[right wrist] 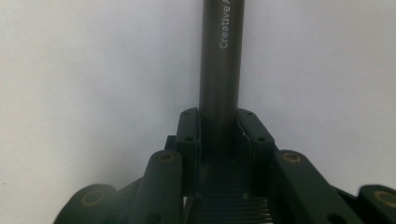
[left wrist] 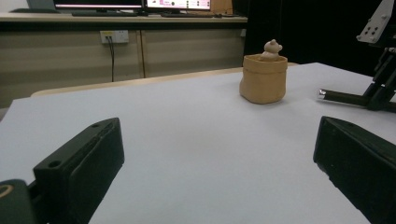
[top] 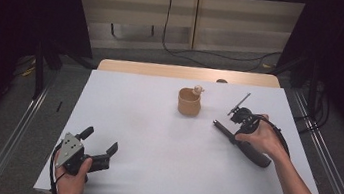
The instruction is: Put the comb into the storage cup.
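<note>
Jaws of right gripper (right wrist: 218, 128) squeezed tight on long dark round pen (right wrist: 222, 60), low over white table (top: 154, 140). Left gripper (top: 98, 149) wide open, resting, holding nothing. Small tan pot (top: 189, 102) sits near. Next, probably: lift pen, drop in pot.

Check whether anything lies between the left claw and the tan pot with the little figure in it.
Nothing visible does. The left claw is open near the table's near-left corner, and bare white table runs from it to the tan pot. The dark rod clamped in the right claw lies right of that line.
</note>
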`<state>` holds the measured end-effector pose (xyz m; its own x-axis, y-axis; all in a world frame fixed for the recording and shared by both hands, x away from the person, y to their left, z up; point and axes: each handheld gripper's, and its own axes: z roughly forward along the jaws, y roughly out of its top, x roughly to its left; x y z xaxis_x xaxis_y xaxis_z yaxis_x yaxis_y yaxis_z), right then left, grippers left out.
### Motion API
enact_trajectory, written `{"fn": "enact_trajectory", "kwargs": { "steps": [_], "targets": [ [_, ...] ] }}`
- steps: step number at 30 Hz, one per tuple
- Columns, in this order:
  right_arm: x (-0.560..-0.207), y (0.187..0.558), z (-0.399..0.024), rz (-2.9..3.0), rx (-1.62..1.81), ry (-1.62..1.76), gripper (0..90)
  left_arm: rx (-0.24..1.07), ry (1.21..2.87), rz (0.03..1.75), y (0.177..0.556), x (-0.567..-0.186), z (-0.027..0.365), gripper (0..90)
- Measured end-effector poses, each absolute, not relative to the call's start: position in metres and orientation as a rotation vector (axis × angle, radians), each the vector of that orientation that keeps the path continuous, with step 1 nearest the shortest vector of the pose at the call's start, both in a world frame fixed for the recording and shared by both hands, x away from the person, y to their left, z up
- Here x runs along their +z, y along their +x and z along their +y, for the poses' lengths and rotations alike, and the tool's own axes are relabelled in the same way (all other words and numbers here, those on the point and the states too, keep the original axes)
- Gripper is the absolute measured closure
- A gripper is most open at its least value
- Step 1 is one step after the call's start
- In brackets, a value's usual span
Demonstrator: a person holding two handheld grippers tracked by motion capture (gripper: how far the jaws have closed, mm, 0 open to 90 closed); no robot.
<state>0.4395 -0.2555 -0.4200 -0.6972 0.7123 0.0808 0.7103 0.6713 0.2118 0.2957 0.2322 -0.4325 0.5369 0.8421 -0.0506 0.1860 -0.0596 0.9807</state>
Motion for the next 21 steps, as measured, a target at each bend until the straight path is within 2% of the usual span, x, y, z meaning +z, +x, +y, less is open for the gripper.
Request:
{"fn": "enact_trajectory", "kwargs": {
  "steps": [21],
  "targets": [
    [-0.386,0.422,-0.271,2.735,0.625,1.220,72.7,0.651,1.578,0.905,0.291,-0.431,0.234,1.9]
  ]
}}
